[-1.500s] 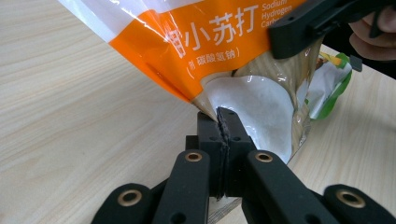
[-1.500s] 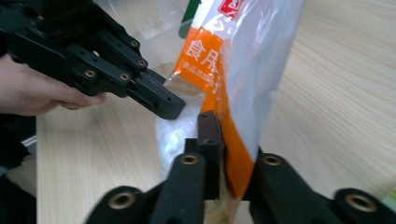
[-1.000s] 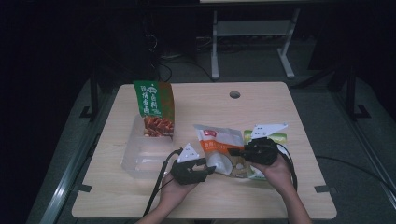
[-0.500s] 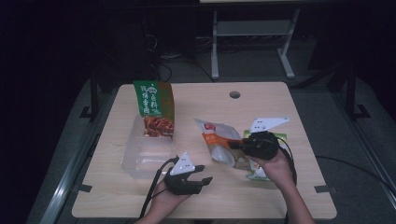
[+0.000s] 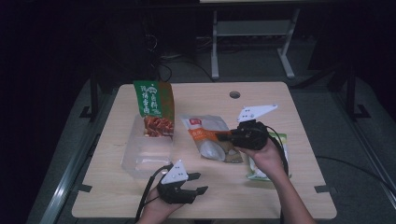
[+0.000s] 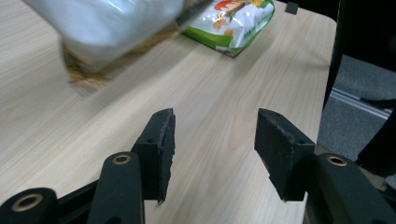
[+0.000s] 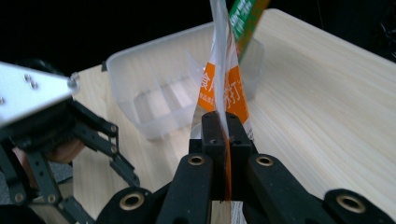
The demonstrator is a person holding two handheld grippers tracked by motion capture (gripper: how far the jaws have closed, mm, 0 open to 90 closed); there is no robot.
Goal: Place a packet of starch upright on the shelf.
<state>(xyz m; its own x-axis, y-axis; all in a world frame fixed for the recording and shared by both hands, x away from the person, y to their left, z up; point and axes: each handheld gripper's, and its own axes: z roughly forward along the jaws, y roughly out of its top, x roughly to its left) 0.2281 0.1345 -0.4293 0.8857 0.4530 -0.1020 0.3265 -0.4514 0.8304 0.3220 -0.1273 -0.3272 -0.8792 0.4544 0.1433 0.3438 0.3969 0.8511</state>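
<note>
Your left gripper [image 5: 195, 183] has let go and backed off, fingers just spread, empty; your right gripper [image 5: 223, 137] alone pinches the orange-and-white plastic snack pouch [image 5: 211, 140], lifting it toward the clear plastic tub [image 5: 140, 156].

Looks like a lab or some kind of recording setup, not anyone's home. There's one light wooden table [image 5: 205, 100] with a cable hole [image 5: 235, 94] in the top, sitting on grey floor in a mostly dark room. Behind it you can make out a white metal stand [image 5: 252, 32] and loose cables [image 5: 163, 65] on the floor. No kitchen stuff around, just the desk lit up.
</note>
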